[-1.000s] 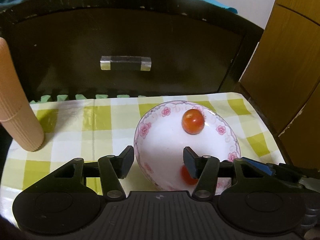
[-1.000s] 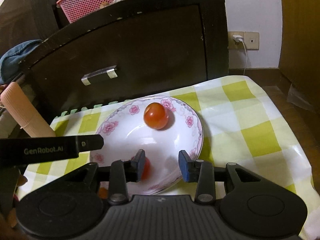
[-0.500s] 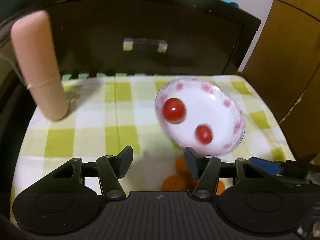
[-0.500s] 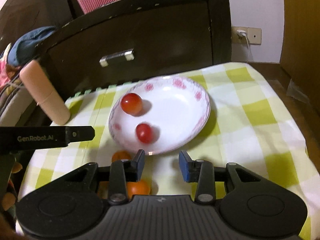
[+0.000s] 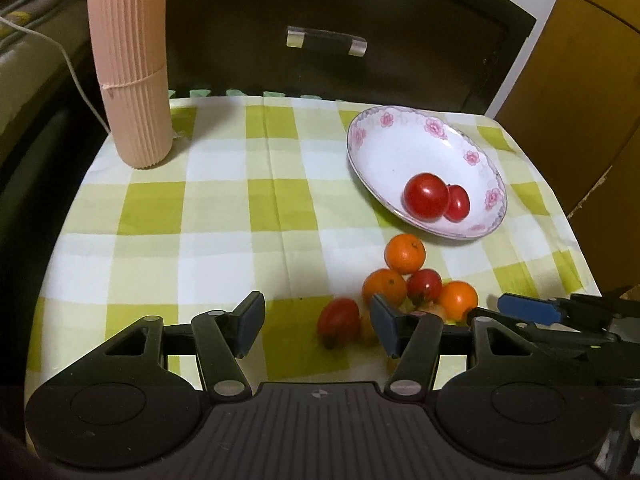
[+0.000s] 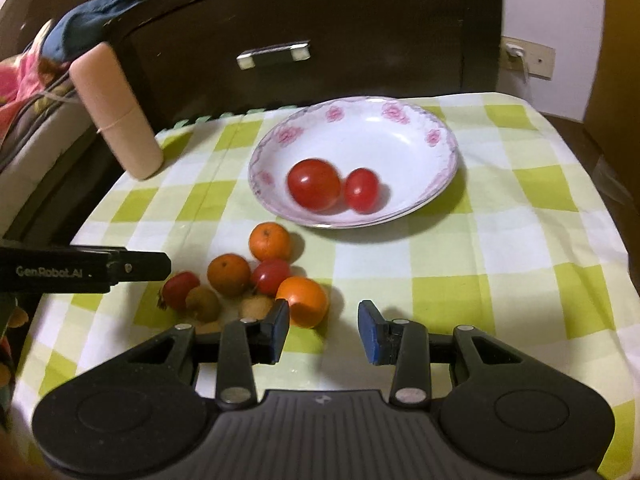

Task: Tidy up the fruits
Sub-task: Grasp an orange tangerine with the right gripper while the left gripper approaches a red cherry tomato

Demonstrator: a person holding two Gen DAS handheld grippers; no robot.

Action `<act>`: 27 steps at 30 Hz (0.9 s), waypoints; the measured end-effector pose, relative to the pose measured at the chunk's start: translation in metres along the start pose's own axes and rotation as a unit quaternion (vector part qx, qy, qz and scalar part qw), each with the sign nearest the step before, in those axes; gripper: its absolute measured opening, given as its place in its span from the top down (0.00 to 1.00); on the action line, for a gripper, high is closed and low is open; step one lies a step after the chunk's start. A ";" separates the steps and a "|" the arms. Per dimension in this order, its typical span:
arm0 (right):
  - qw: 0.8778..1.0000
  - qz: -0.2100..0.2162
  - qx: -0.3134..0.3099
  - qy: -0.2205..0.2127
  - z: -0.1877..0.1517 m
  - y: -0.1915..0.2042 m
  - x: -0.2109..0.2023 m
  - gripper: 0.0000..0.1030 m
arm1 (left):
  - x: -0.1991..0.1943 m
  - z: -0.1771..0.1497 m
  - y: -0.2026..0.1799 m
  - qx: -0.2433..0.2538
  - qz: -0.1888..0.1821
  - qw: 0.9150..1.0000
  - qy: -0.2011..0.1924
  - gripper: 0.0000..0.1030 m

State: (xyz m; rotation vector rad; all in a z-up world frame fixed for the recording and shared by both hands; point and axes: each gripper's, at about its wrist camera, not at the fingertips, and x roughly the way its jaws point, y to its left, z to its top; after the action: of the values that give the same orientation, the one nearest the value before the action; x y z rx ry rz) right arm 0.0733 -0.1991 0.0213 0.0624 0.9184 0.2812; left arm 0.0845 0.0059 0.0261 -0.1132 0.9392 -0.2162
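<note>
left gripper (image 5: 316,326) spread, nothing held | right gripper (image 6: 323,332) spread, nothing held | two tomatoes (image 6: 314,190) seen touching in floral bowl (image 6: 440,184) at 12 o'clock | mixed fruit pile (image 6: 230,274) lay on checked cloth (image 6: 500,260) at 10 o'clock, near bowl

Warm, dimmish indoor light from overhead. Checked tablecloth (image 5: 248,216) bright; dark cabinet (image 6: 360,40) beyond both grippers murky. Small white glints on tomatoes (image 6: 314,189); bowl (image 6: 400,136) throws soft shadow to right gripper's right. Right view slightly soft, fruit edges smeared. Strong fisheye bending; corners vignetted black.
</note>
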 end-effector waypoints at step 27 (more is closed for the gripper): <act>0.994 0.002 -0.100 0.039 0.005 0.012 0.029 0.69 | 0.011 -0.014 -0.008 0.046 -0.027 0.998 0.025 0.33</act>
State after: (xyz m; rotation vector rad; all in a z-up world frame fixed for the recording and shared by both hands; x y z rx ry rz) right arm 0.0915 -0.1795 0.0041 -0.1322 0.9638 0.3804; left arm 0.0782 -0.0048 0.0112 -0.0481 0.9758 -0.3133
